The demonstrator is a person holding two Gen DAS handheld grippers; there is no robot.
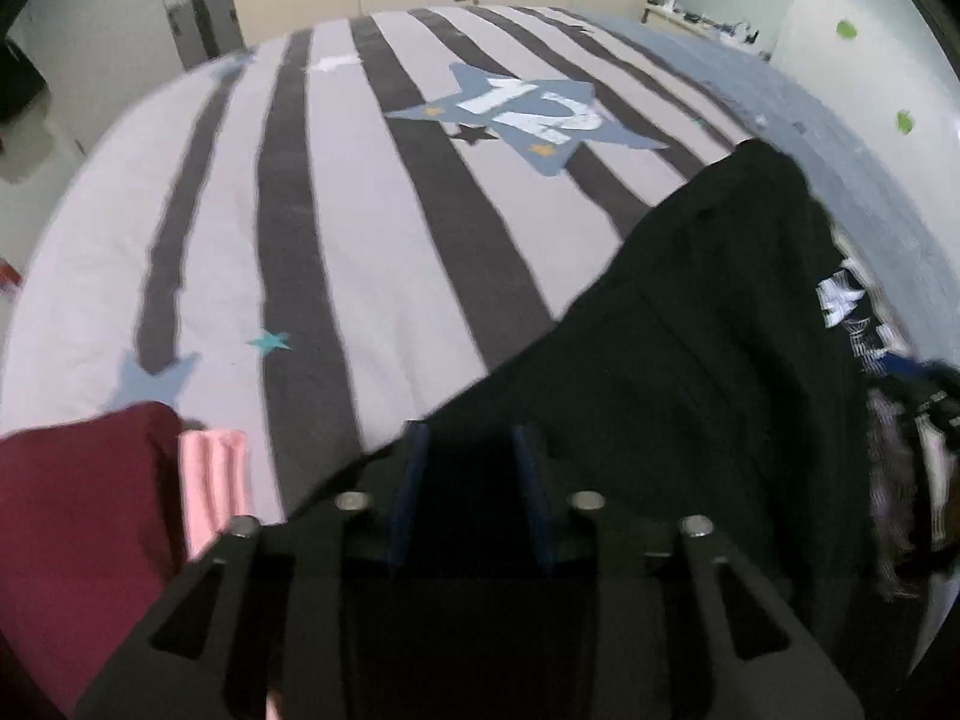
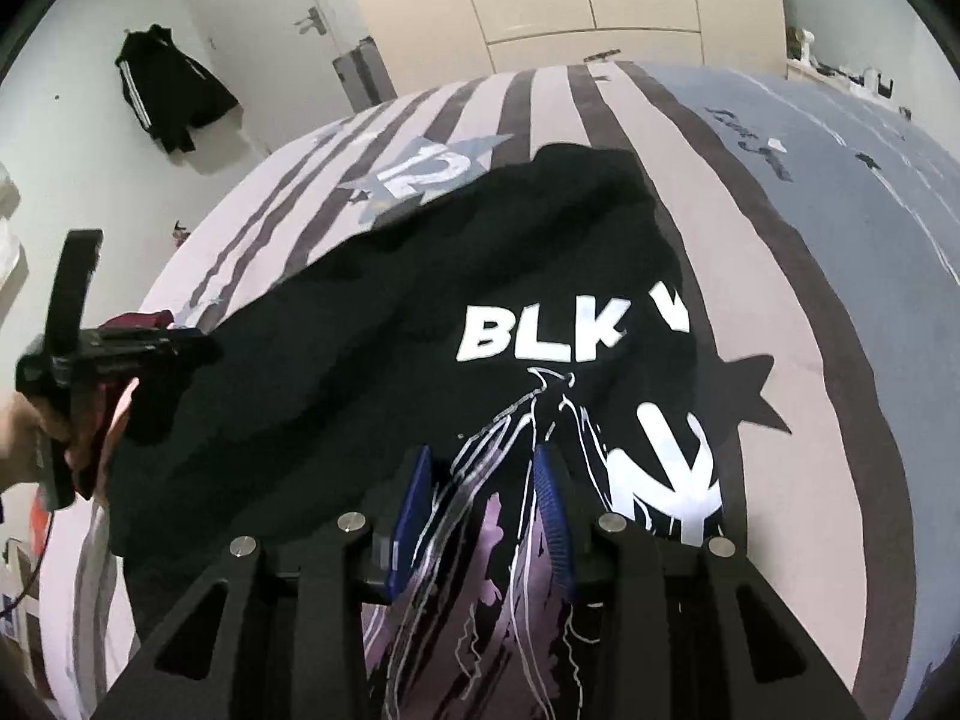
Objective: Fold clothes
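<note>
A black T-shirt (image 2: pixel 360 330) with white "BLK" lettering and a white logo lies partly lifted over the striped bed cover (image 2: pixel 810 300). My right gripper (image 2: pixel 483 456) is shut on a bunched, printed part of the shirt, with cloth filling the space between its blue pads. My left gripper (image 2: pixel 192 342), held by a person's hand (image 2: pixel 18 438), pinches the shirt's left edge. In the left wrist view the left gripper (image 1: pixel 471 438) is shut on the black T-shirt (image 1: pixel 690 330), which stretches away to the right.
A maroon garment (image 1: pixel 78 510) and a pink one (image 1: pixel 216 480) lie at the bed's near left. The striped bed cover (image 1: pixel 360 240) spreads ahead with a blue "12" star print. A black jacket (image 2: pixel 168 90) hangs on the wall; a grey suitcase (image 2: pixel 360 78) stands by the wardrobe.
</note>
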